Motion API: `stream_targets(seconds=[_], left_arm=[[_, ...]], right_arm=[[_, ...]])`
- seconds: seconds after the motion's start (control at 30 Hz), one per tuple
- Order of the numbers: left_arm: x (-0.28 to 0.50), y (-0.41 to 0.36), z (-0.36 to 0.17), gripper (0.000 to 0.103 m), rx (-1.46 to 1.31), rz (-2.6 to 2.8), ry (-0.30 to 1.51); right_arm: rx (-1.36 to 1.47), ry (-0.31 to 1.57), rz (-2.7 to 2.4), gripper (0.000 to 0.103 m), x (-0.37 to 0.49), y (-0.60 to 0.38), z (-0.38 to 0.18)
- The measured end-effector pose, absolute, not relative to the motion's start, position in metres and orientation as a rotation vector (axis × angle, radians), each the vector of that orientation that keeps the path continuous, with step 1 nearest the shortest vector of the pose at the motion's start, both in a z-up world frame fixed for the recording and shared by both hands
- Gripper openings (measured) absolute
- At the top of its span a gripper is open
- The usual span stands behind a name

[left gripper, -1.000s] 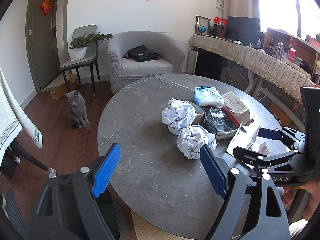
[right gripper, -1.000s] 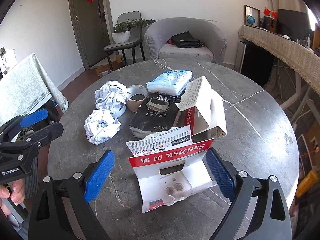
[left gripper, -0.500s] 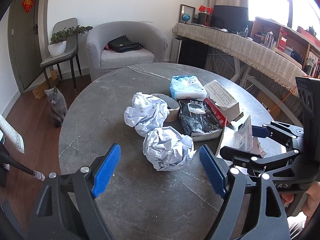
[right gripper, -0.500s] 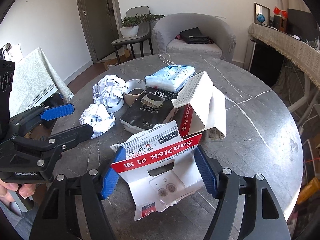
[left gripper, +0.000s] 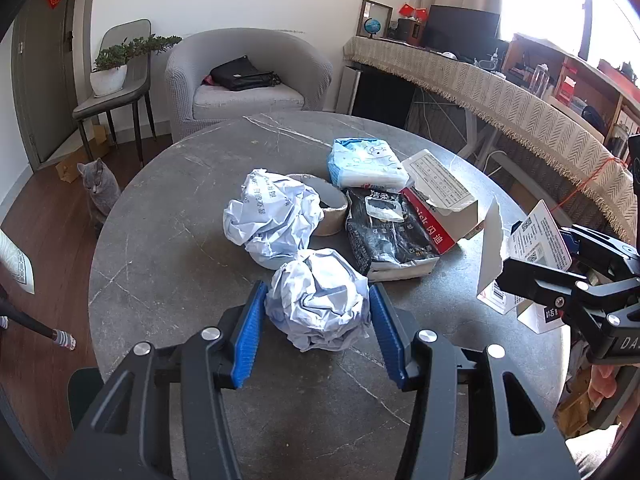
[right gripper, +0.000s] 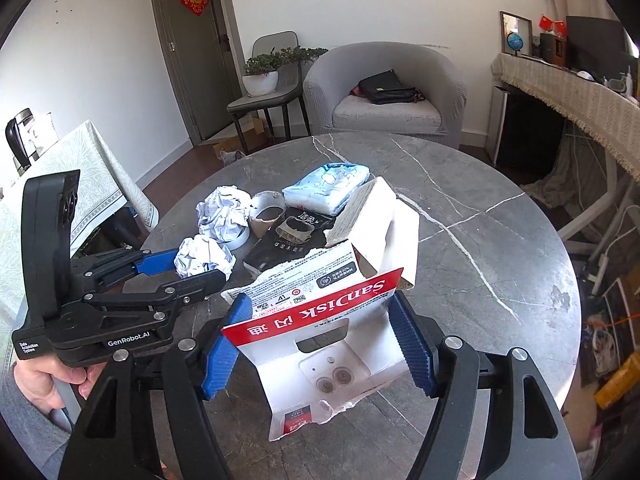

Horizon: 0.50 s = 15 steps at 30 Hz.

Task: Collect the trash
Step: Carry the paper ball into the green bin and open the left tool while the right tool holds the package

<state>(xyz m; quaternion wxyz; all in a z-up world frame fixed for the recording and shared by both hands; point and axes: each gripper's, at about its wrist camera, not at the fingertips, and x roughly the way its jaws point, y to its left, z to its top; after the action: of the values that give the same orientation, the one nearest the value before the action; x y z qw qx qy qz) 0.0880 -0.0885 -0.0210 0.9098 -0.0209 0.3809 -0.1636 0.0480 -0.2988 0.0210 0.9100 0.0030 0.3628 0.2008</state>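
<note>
Crumpled paper ball (left gripper: 318,304) on matt stone table (left gripper: 168,248).

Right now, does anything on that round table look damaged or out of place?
Yes. The SanDisk card package held in the right gripper is torn open, with ragged edges. Behind it a white and red carton has a ripped flap, and two crumpled paper balls lie nearby.

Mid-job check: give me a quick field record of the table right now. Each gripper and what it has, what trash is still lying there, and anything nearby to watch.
left gripper: jaws have just been closing, pads against the near crumpled paper ball
right gripper: shut on torn SanDisk card package, lifted off the table
still on table: far crumpled paper ball, tape roll, blue tissue pack, black packet, red-and-white box
watch: grey cat on floor beside the table
</note>
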Motion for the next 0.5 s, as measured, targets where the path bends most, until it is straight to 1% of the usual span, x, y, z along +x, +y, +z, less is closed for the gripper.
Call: stream_targets(seconds=[0.3, 0.5], left_arm=[[0.074, -0.072, -0.015, 0.052, -0.078, -0.34, 0.774], [0.063, -0.045, -0.007, 0.052, -0.121, -0.308, 0.745]], right_arm=[[-0.006, 0.72, 0.452, 0.071, 0.044, -0.277, 0.037], [-0.019, 0.695, 0.498, 0.071, 0.045, -0.247, 0.044]])
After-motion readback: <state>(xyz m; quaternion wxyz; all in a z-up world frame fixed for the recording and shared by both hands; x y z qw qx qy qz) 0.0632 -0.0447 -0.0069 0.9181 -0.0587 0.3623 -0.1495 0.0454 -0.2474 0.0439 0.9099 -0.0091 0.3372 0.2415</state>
